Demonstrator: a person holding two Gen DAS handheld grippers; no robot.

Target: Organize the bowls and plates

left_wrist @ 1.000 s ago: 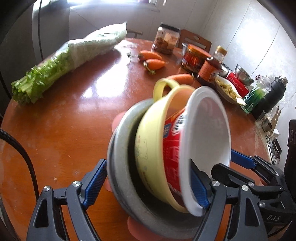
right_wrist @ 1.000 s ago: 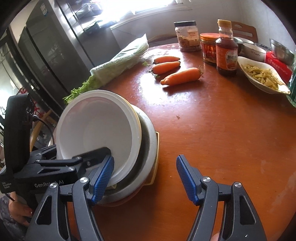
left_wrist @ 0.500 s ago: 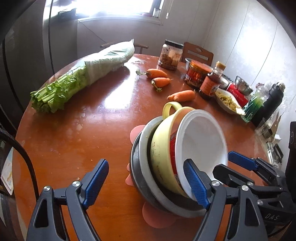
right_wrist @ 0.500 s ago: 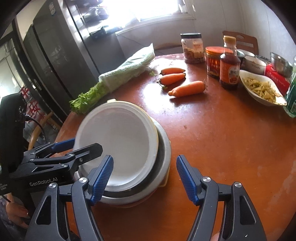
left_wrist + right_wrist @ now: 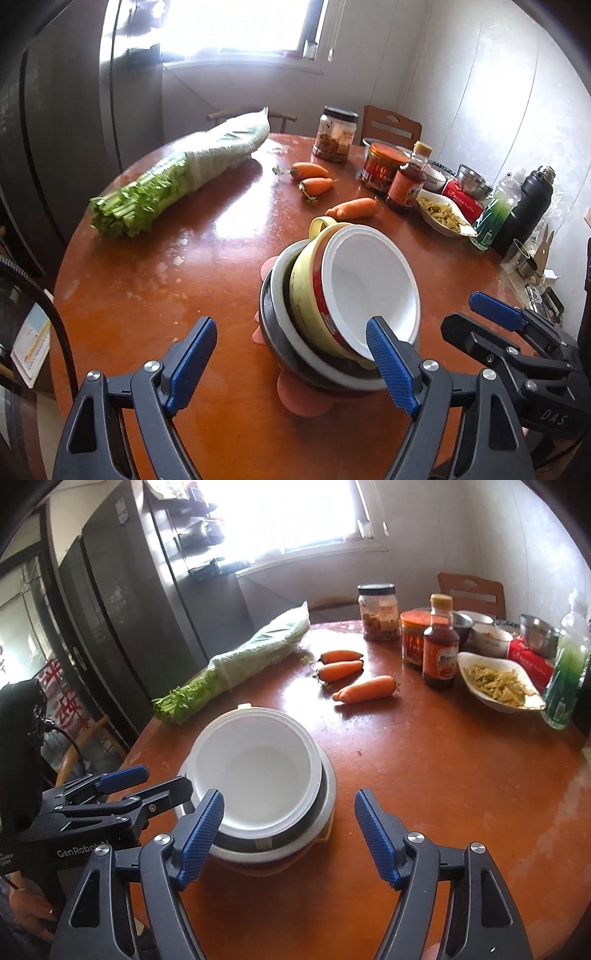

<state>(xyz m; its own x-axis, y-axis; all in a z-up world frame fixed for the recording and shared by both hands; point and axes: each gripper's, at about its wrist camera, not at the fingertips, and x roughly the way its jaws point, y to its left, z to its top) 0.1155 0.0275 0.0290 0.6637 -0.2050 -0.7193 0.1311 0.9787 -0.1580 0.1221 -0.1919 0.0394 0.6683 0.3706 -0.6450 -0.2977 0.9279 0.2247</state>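
Blown-out window (image 5: 236, 26) backlight, fisheye vignetting

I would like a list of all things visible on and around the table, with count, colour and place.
White bowl: one, top of stack.
Yellow bowl: one, under the white bowl.
Grey plate: one, below.
Carrots: three, orange, table middle.
Celery: one bundle, green, far left.
Sauce bottle: one, brown, right.
Jars: two, back.
Dish of food: one, white, right.
Left gripper: open, blue pads.
Right gripper: open.
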